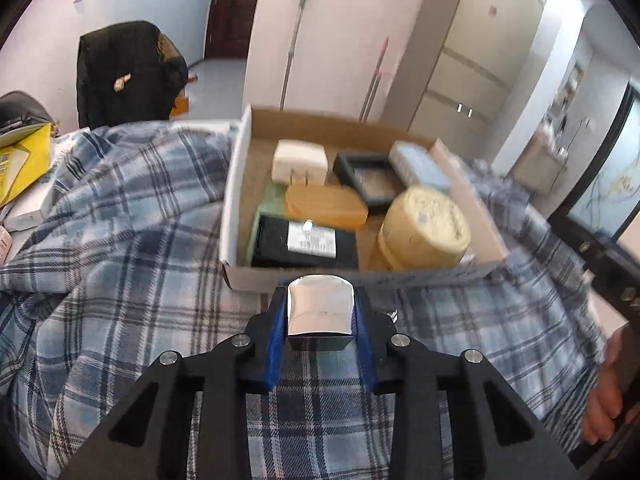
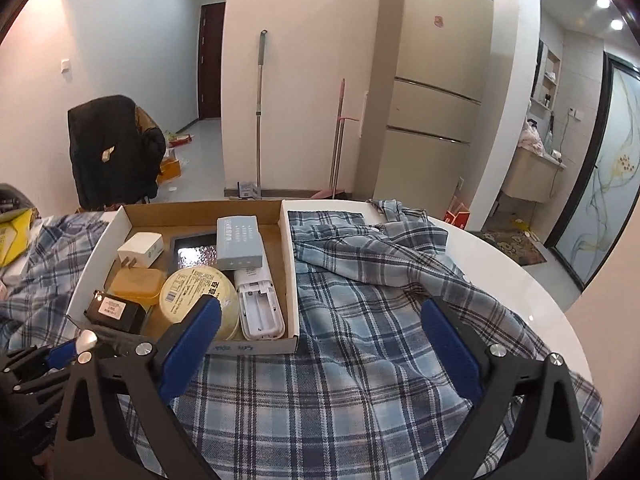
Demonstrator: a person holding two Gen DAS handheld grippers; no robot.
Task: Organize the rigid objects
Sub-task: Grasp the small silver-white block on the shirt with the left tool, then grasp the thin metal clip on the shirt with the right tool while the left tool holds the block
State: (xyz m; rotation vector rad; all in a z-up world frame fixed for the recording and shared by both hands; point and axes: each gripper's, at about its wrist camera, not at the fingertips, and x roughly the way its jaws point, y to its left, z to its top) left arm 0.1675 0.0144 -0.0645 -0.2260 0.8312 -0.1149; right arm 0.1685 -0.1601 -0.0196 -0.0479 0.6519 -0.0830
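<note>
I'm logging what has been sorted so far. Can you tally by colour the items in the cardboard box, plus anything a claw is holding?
White or pale: 3, the plug adapter, the pale blue carton, the remote
Yellow or orange: 2, the round tin, the orange case
Black: 2, the frame, the labelled block
Silver: 1, the metal piece in the left claw
Total: 8
A green edge under the block is unclear.

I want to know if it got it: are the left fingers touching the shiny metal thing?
Touching. In the left wrist view both blue fingers press against the sides of the shiny metal thing, with no gap showing.
</note>
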